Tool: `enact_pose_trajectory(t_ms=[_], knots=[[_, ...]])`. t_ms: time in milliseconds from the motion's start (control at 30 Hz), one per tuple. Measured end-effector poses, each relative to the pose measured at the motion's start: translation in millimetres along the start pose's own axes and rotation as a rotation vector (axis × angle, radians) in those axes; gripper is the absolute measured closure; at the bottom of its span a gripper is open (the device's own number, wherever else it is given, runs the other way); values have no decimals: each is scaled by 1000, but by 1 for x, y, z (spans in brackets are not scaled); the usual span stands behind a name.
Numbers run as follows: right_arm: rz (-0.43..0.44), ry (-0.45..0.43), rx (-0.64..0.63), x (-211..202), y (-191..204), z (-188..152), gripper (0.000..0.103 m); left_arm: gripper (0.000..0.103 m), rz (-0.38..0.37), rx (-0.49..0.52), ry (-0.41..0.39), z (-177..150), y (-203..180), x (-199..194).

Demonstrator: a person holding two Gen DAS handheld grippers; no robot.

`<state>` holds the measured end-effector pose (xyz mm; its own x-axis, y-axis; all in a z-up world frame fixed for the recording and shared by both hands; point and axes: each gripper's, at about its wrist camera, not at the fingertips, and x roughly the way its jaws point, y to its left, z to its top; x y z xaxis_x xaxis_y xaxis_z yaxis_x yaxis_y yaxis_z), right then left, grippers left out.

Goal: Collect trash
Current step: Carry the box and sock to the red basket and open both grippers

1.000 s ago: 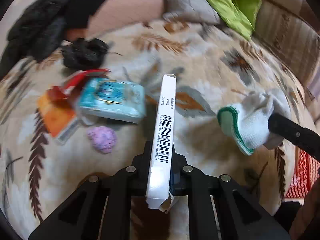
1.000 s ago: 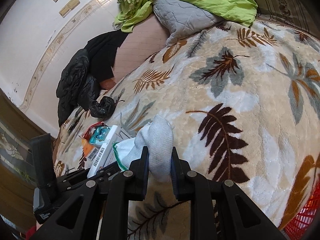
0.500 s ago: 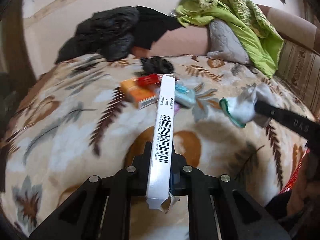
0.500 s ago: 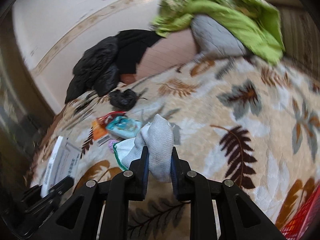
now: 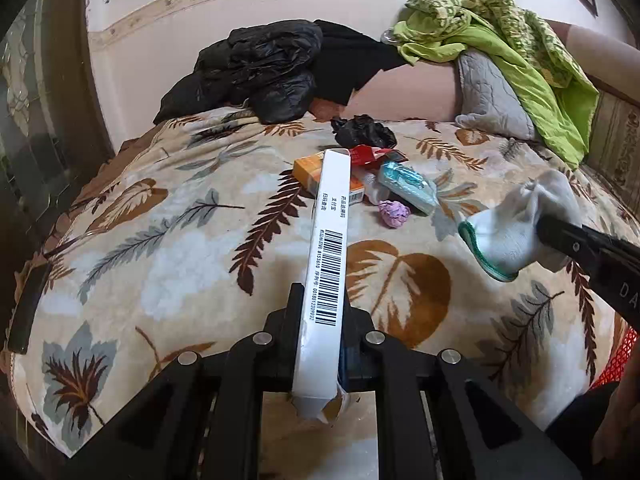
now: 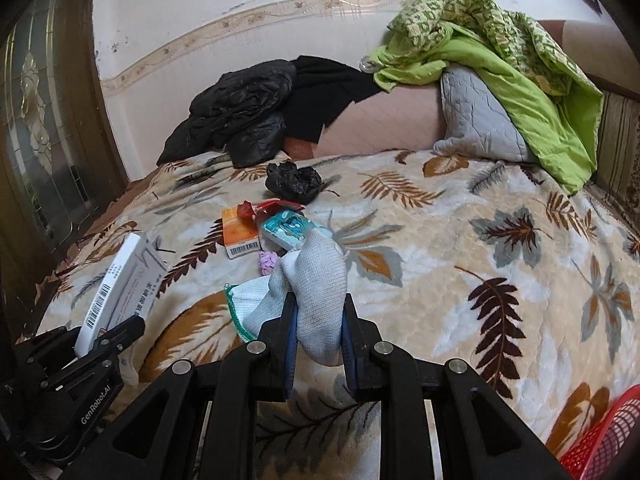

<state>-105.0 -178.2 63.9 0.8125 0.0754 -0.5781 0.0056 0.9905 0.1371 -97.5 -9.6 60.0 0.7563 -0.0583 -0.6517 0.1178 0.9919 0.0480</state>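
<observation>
My left gripper (image 5: 320, 300) is shut on a long white box with a barcode (image 5: 330, 240), held edge-up above the bed; the box also shows in the right wrist view (image 6: 120, 284). My right gripper (image 6: 318, 308) is shut on a white sock with a green cuff (image 6: 308, 280), seen at the right of the left wrist view (image 5: 516, 224). More trash lies together on the leaf-print blanket (image 6: 460, 232): an orange box (image 6: 240, 236), a red wrapper (image 6: 272, 206), a teal packet (image 6: 290, 230), a purple wad (image 6: 267, 262) and a crumpled black bag (image 6: 294, 180).
A red mesh basket (image 6: 608, 440) sits at the lower right, beside the bed. Black jackets (image 6: 236, 120), a grey pillow (image 6: 476, 120) and a green quilt (image 6: 520, 64) are piled at the headboard. A dark door (image 6: 40, 120) stands at the left.
Both grippers have pulled back and up from the trash pile, each keeping its hold. The views now take in the whole bed and the wall.
</observation>
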Motion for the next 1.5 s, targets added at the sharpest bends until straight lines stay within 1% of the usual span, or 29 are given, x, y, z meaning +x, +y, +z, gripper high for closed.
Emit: enact_pose_trajectory(t_ms=[200, 1267, 1433, 1500], knots=[[7, 9, -21, 3, 6, -1, 83, 90, 11, -21, 2, -1, 4, 1], [13, 17, -23, 5, 5, -1, 83, 90, 8, -16, 1, 0, 2, 2], [14, 12, -5, 3, 3, -1, 83, 90, 6, -11, -1, -1, 0, 2], [21, 17, 11, -1, 1, -2, 83, 90, -9, -2, -6, -1, -2, 1]])
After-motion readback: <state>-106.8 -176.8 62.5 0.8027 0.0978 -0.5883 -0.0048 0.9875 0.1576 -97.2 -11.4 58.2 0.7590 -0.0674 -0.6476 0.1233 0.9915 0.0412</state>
